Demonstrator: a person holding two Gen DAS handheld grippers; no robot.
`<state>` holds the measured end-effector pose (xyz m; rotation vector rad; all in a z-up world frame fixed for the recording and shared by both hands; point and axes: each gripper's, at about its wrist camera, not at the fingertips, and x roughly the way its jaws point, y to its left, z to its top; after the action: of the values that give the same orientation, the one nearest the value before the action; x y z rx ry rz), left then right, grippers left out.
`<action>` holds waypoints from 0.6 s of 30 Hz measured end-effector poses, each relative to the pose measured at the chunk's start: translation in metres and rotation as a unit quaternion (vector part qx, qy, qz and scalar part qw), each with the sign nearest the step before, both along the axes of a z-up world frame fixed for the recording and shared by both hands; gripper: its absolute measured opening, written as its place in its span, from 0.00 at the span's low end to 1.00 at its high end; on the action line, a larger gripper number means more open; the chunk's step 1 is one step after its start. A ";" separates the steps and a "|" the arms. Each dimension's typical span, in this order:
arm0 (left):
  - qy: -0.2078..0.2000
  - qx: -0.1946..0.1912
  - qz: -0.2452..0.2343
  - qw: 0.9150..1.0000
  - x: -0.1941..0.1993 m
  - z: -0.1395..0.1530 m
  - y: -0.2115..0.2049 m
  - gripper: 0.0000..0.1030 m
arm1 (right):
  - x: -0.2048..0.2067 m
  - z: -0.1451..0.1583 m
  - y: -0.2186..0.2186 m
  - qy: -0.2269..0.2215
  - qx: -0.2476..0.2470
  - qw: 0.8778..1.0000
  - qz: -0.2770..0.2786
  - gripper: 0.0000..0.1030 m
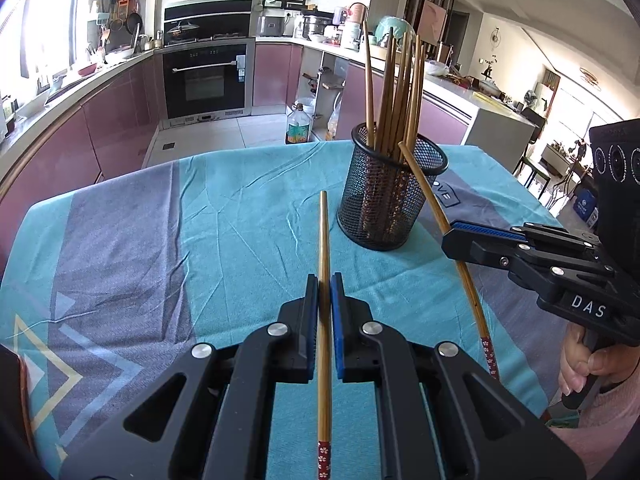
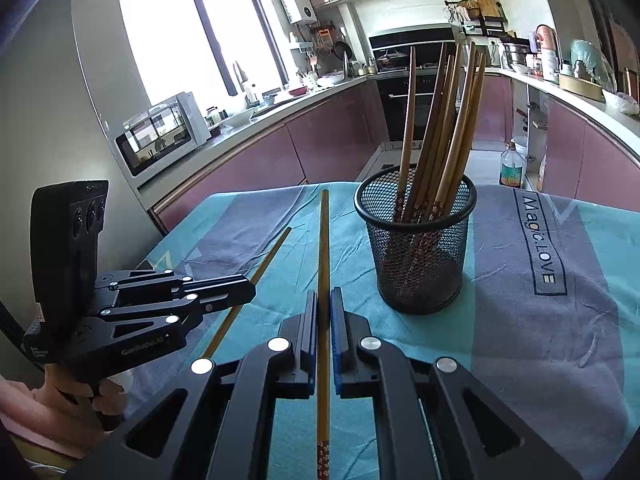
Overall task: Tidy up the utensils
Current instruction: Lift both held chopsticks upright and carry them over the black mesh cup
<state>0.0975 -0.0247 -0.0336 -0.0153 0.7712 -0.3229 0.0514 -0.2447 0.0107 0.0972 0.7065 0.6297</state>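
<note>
Two grippers are in view and each one is clamped on one single chopstick: the left gripper pinches the left chopstick, which points toward 12 o'clock, and the right gripper pinches the right chopstick in the same way. One black mesh holder stands upright on the worktop under a blue-grey cloth, at about 1 o'clock from both grippers. About nine or ten chopsticks in the holder stand inside it, though the exact number I cannot tell.
</note>
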 end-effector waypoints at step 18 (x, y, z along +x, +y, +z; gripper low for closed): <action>-0.027 -0.018 -0.005 0.999 -0.012 0.025 0.002 0.07 | 0.001 0.023 -0.013 -0.039 0.016 0.999 -0.017 0.05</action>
<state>0.0851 -0.0223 -0.0082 -0.0368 0.7125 -0.3465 0.0521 -0.2581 0.0334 0.1136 0.6178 0.6094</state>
